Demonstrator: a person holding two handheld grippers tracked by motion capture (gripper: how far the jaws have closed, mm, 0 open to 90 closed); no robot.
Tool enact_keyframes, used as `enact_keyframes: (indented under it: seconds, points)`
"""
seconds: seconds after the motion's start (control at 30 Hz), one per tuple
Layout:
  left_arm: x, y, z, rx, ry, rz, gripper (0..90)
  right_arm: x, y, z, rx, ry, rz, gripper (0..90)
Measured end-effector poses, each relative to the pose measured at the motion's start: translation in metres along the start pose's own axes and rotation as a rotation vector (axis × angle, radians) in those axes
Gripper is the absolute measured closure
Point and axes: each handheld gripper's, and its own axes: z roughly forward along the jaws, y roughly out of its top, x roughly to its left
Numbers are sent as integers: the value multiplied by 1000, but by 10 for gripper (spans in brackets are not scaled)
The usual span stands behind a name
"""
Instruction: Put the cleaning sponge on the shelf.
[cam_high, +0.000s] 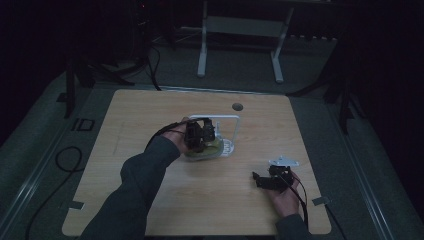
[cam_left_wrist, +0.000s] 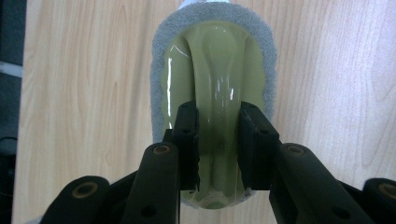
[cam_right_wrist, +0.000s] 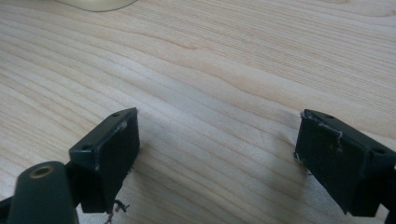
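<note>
The left gripper (cam_left_wrist: 219, 140) is down on the scrubber (cam_left_wrist: 212, 65), a green plastic handle ringed by a grey pad, and the jaws pinch the raised ridge that runs down the middle of it. In the left gripper view that ridge runs straight away from the jaws, so the scrubber's long axis lies in line with the gripper, with most of its length out ahead of the fingers (cam_left_wrist: 187, 135). The grip sits at the near end, not the middle, so my read is that the far end will want to droop or swing once it is lifted.

From the high view, the scrubber (cam_high: 212, 148) sits at the near edge of the white rack (cam_high: 236, 125), right up against it, about mid-table (cam_high: 150, 115). The left gripper (cam_high: 200, 136) covers most of it there, with the sleeve (cam_high: 145, 170) reaching in from the near side.

The right gripper (cam_high: 265, 181) is well off to the right of the rack, closer to the person, resting low over bare wood. Its jaws are spread wide with nothing between them, fingers (cam_right_wrist: 112, 154) set far apart. The left hand is plainly the one on the job; the right is too far away to help without a long reach. Which way the scrubber goes next, I can't tell.
</note>
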Motion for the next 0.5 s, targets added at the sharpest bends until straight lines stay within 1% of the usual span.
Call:
enact_keyframes:
  seconds: [0.03, 0.27, 0.33, 0.43, 0.5]
  points:
    - [-1, 1, 0, -6, 1, -2, 713, 0, 0, 0, 0, 0, 0, 133]
    - [0, 2, 1, -5, 5, 6, 713, 0, 0, 0, 0, 0, 0, 133]
    - [-1, 2, 3, -9, 10, 7, 713, 0, 0, 0, 0, 0, 0, 133]
    - [0, 4, 5, -1, 21, 17, 713, 0, 0, 0, 0, 0, 0, 133]
    - [-1, 4, 6, -3, 20, 11, 713, 0, 0, 0, 0, 0, -1, 133]
